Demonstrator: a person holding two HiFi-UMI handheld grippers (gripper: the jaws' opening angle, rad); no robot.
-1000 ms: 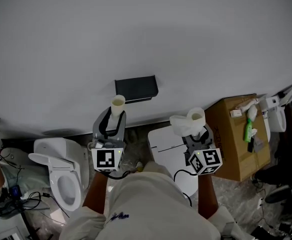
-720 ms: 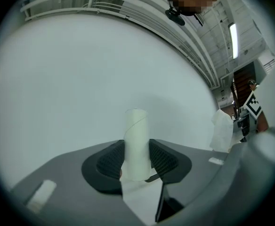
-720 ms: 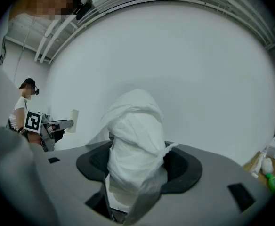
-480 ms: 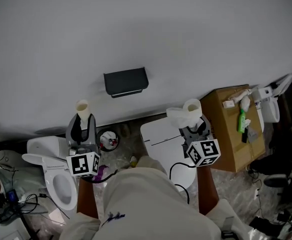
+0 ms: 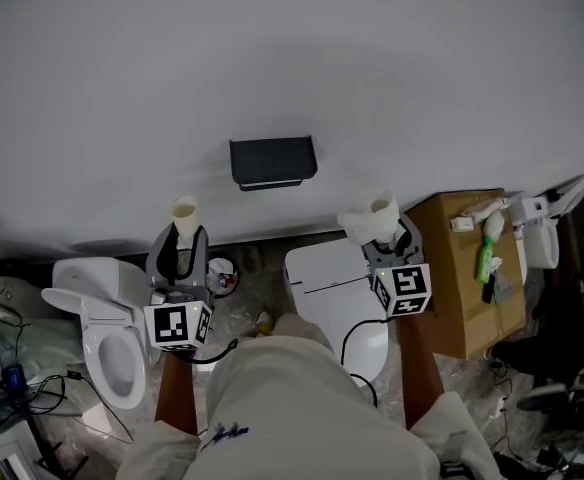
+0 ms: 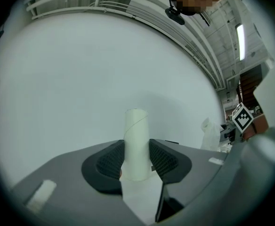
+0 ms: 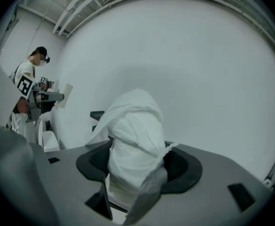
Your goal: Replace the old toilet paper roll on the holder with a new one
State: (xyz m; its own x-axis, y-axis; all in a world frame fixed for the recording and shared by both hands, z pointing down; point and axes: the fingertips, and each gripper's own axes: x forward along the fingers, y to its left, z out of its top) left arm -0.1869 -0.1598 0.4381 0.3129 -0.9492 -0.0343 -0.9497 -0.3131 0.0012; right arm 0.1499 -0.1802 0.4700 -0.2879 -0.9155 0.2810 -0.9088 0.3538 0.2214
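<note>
Head view, nearest the camera: the person's light-clothed lap (image 5: 302,408), with 2 forearms reaching forward from it, 1 gripper in each hand.

Left gripper (image 5: 180,243): jaws drawn partway in and clamped on a bare cardboard tube (image 5: 184,216), the core of the old roll. In the left gripper view both ribbed pads (image 6: 110,161) press against the lower half of the tube. The tube stands upright and its upper end projects clear above the jaws.

Right gripper (image 5: 387,243): jaws set wider and closed on the new toilet paper roll (image 5: 375,220). In the right gripper view the roll fills the gap between the dark pads (image 7: 182,166). Loose sheet is draped over its top and trails down the near side. In the head view the roll's core hole faces up.

Floor level beyond the grippers: an open toilet (image 5: 97,318) at the left, and a closed white toilet lid (image 5: 322,288) at centre. A small round item (image 5: 222,271) lies between them; its nature cannot be told. The right gripper sits just beside a cardboard box (image 5: 472,288) carrying a green bottle (image 5: 493,258) and other small items.

Farthest: a plain white wall (image 5: 292,58) with the black holder (image 5: 272,160) mounted on it. In the head view the holder lies between the 2 grippers and above them. The tube and the new roll are both apart from it.
</note>
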